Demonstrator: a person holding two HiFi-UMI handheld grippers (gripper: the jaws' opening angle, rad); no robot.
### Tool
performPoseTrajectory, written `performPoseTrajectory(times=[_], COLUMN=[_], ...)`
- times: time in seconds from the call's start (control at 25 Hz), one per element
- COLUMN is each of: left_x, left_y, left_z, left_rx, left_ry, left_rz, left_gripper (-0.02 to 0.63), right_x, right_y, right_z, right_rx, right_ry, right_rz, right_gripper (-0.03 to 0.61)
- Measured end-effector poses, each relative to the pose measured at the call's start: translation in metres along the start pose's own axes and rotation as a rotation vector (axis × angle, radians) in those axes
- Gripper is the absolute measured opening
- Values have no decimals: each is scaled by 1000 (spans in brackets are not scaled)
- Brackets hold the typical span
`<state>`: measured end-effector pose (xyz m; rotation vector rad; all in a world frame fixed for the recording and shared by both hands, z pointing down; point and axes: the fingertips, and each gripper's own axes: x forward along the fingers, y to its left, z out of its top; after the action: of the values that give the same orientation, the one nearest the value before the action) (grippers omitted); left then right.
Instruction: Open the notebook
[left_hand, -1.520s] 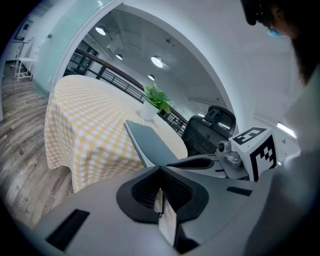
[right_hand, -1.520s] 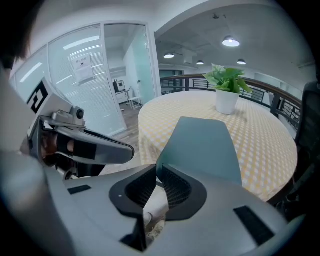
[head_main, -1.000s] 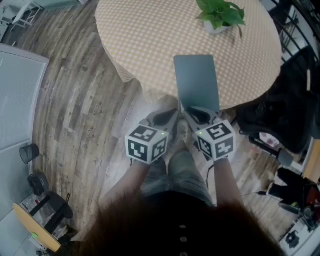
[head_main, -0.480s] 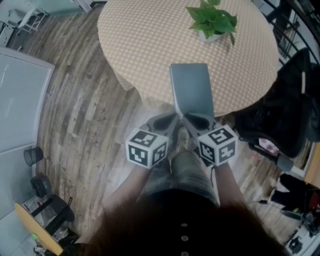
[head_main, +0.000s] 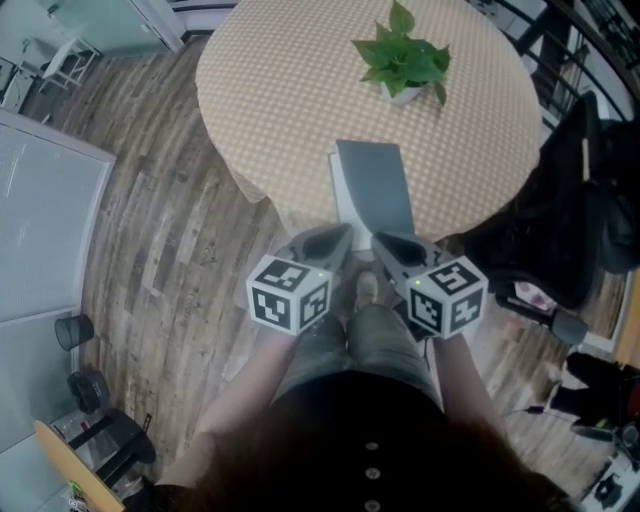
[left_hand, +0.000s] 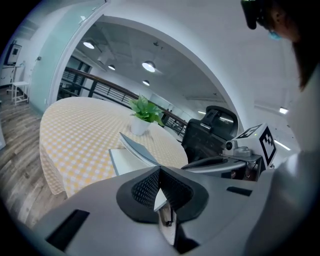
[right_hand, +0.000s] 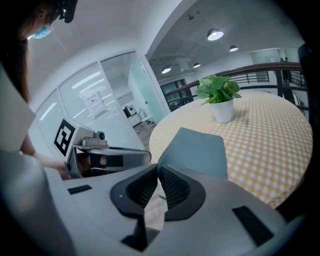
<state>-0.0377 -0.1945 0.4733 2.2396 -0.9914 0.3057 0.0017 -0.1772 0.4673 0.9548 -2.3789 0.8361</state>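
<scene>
A grey notebook (head_main: 375, 190) lies at the near edge of the round checked table (head_main: 280, 90). Its cover (right_hand: 197, 150) stands tilted up, and white pages (head_main: 338, 205) show under its left side. My right gripper (head_main: 380, 240) has just been closing and is shut on the cover's near edge (right_hand: 158, 172). My left gripper (head_main: 346, 233) sits just left of it. Its pads meet on a pale sliver at the near edge of the pages (left_hand: 161, 197). In the left gripper view the raised cover (left_hand: 137, 147) hangs over the white page (left_hand: 122, 161).
A potted green plant (head_main: 402, 62) stands on the table beyond the notebook. A black chair (head_main: 560, 220) stands by the table's right side. The person's legs and a shoe (head_main: 366, 290) are below the grippers. Wooden floor and a small bin (head_main: 72, 328) lie to the left.
Both grippers have risen. The notebook's cover has come up off the pages, and white paper now shows along its left edge. The head view has tilted, so the table sits lower.
</scene>
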Motion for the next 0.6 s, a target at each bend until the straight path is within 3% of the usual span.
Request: performPoseTrajectory(times=[0.6], left_x=[26], left_y=[-42], left_z=[34], left_rx=[101], left_ry=[-20], left_rz=[-91], left_gripper=[9], right_x=[-51], right_y=[-25], right_z=[40], right_rx=[98], right_ry=[-191], right_rz=[-34], right_gripper=[31])
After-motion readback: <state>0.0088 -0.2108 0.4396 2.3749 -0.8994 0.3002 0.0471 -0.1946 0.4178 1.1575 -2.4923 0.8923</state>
